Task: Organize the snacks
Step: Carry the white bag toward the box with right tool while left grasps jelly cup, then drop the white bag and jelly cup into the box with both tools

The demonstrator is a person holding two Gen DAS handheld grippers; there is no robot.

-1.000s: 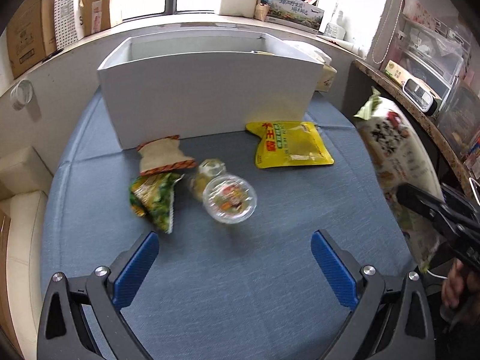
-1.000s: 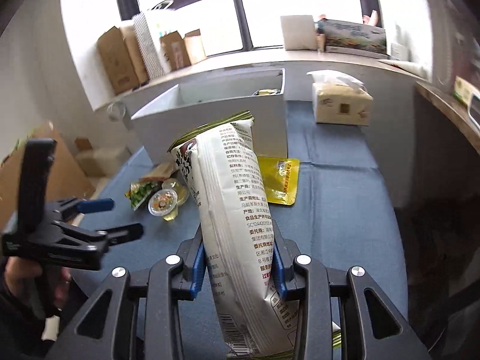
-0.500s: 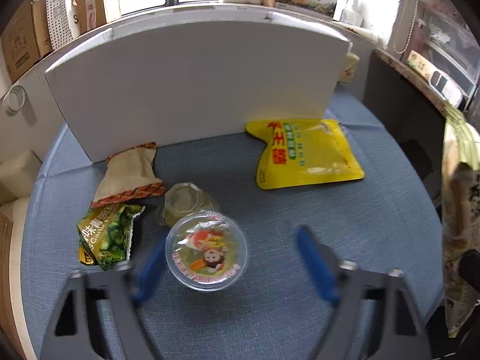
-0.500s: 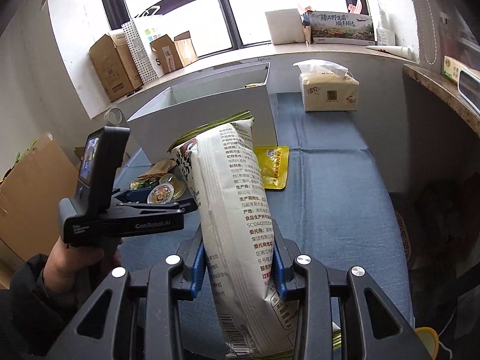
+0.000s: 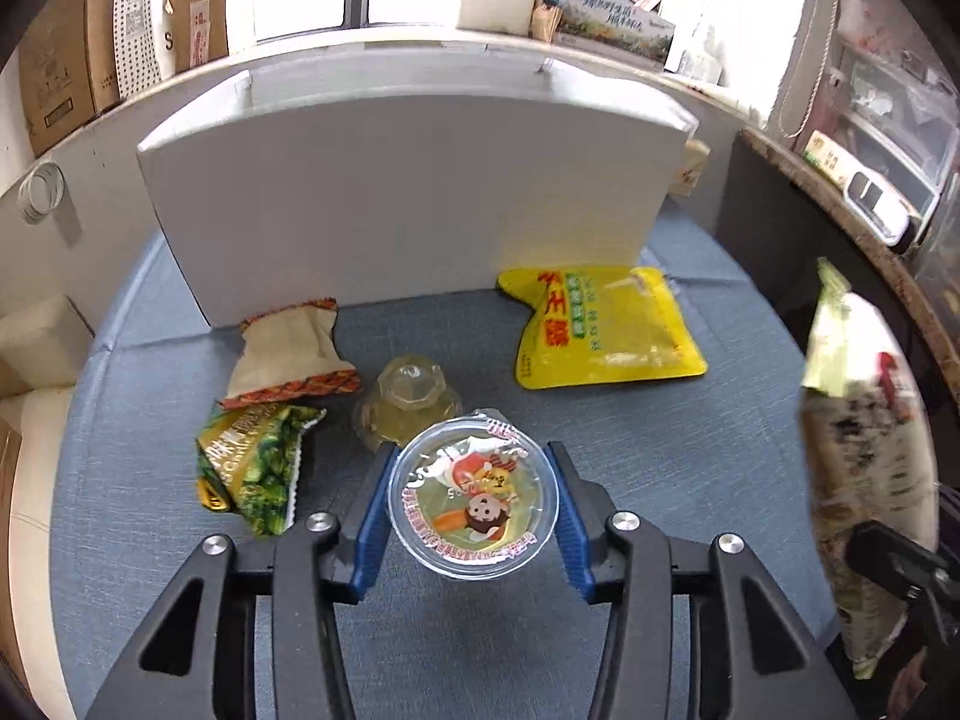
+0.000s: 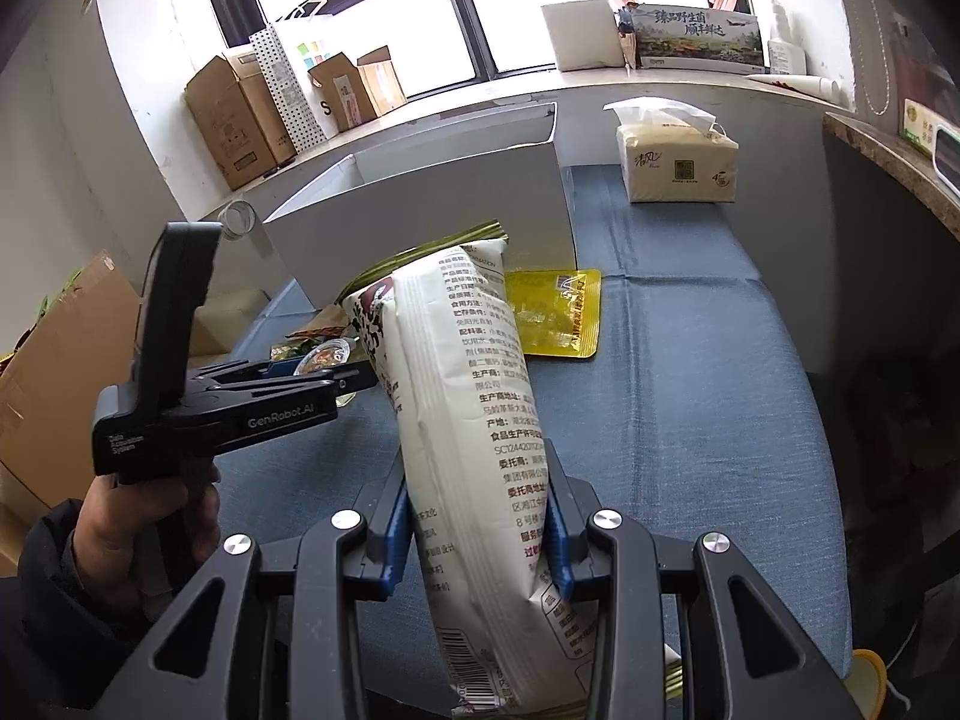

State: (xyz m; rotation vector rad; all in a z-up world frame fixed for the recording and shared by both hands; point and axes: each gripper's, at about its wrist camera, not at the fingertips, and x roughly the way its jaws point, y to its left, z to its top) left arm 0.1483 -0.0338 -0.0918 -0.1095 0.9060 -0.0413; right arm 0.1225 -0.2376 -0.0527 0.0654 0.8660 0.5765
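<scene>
My left gripper (image 5: pixel 473 510) is shut on a clear jelly cup (image 5: pixel 473 495) with a cartoon lid, just above the blue table. My right gripper (image 6: pixel 480 516) is shut on a tall white snack bag (image 6: pixel 474 420) and holds it upright; that bag also shows at the right of the left wrist view (image 5: pixel 864 480). On the table lie a second jelly cup (image 5: pixel 408 402), a brown packet (image 5: pixel 294 354), a green packet (image 5: pixel 252 468) and a yellow pouch (image 5: pixel 600 330). The white bin (image 5: pixel 414 192) stands behind them. The left gripper shows in the right wrist view (image 6: pixel 324 381).
A tissue pack (image 6: pixel 675 165) sits on the table to the right of the bin. Cardboard boxes (image 6: pixel 240 114) and a long printed box (image 6: pixel 696 36) line the window ledge. A dark counter edge (image 5: pixel 840 192) runs along the right.
My left gripper moved forward and down to the jelly cup, closed on it and raised it slightly. The right gripper kept hold of the white bag and shifted little.
</scene>
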